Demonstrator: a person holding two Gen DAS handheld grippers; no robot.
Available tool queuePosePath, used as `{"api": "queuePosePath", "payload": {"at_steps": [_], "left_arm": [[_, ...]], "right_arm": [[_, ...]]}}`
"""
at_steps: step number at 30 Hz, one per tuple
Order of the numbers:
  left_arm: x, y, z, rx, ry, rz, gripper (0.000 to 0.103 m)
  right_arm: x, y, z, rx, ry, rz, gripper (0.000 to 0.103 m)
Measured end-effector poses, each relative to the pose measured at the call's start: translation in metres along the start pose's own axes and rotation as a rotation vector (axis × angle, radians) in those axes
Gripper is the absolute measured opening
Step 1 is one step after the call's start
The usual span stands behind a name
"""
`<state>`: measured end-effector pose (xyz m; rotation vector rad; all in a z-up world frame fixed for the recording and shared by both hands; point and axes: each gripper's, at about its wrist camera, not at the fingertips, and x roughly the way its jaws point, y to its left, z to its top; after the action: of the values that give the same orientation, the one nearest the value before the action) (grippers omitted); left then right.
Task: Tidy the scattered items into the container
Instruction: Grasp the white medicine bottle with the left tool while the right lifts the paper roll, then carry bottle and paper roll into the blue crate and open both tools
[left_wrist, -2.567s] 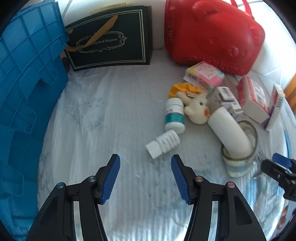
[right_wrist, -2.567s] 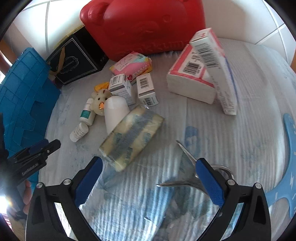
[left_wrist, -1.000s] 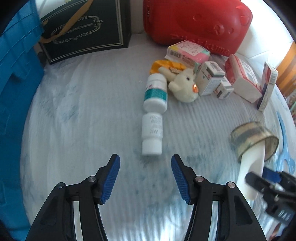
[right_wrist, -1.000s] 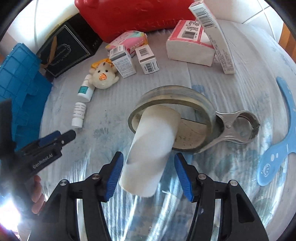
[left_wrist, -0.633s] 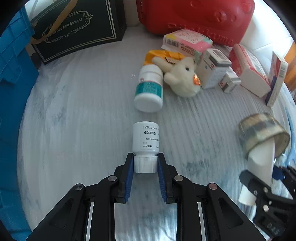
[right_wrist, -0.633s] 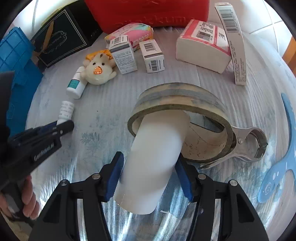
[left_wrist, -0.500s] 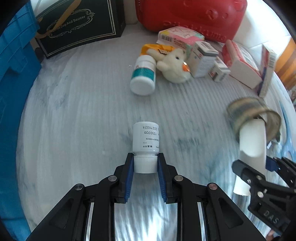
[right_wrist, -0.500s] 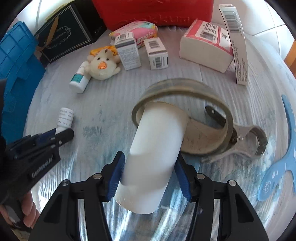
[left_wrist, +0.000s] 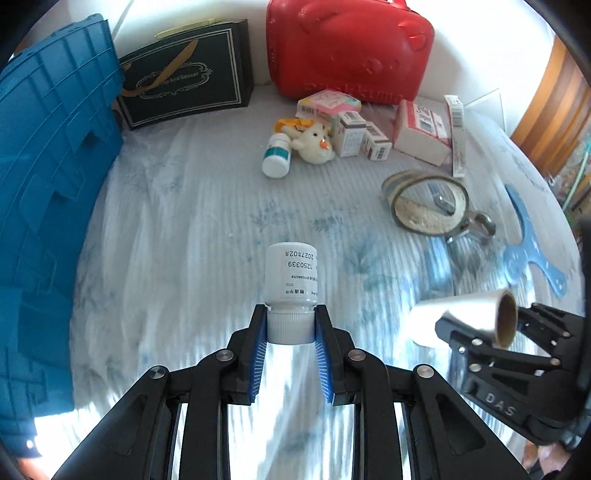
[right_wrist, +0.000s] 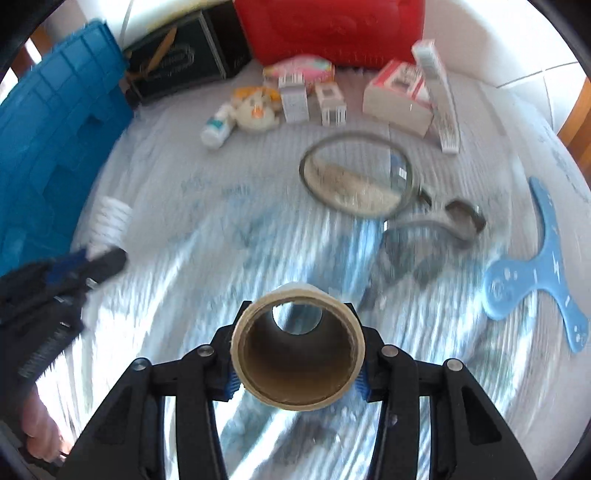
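My left gripper (left_wrist: 290, 332) is shut on the cap of a small white pill bottle (left_wrist: 291, 273) and holds it above the bed. My right gripper (right_wrist: 297, 369) is shut on a white roll with a cardboard core (right_wrist: 297, 354), lifted clear of the tape ring; the roll also shows in the left wrist view (left_wrist: 461, 314). The blue crate (left_wrist: 48, 192) stands at the left. A teal-labelled bottle (left_wrist: 276, 158), a plush chick (left_wrist: 314, 142), small boxes (left_wrist: 356, 138), a tape ring (left_wrist: 424, 203), a metal clip (left_wrist: 476, 225) and a blue plastic ruler (left_wrist: 532, 247) lie on the bed.
A red bag (left_wrist: 347, 48) and a black gift bag (left_wrist: 184, 74) stand against the back wall. A pink-white pack (left_wrist: 423, 131) and a long carton (left_wrist: 456, 136) lie at the right. The bed sheet (left_wrist: 177, 221) is white with blue print.
My left gripper closed on the white bottle's cap and lifted it. My right gripper closed on the white roll, pulled it out of the tape ring and raised it.
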<state>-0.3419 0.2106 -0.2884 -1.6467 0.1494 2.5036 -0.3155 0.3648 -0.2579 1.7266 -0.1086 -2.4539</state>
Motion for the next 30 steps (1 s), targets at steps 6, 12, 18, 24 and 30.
{"api": "queuePosePath", "payload": {"at_steps": [6,12,18,24,30], "left_arm": [[0.010,-0.028,-0.031,0.002,0.094,-0.009,0.024],[0.022,-0.049,-0.058,0.009,0.140,-0.013,0.024],[0.027,-0.066,-0.071,0.005,0.155,0.009,0.024],[0.016,-0.072,-0.072,-0.008,0.133,0.038,0.024],[-0.038,-0.062,-0.050,-0.028,0.020,0.065,0.024]], "right_arm": [[0.014,-0.001,-0.025,-0.031,0.138,-0.019,0.058],[-0.012,-0.008,-0.045,-0.094,0.139,-0.012,0.063],[0.000,-0.003,-0.048,-0.198,0.169,-0.028,0.064],[0.004,0.008,-0.047,-0.261,0.108,-0.063,0.046],[-0.043,0.017,-0.034,-0.267,-0.015,-0.019,0.045]]}}
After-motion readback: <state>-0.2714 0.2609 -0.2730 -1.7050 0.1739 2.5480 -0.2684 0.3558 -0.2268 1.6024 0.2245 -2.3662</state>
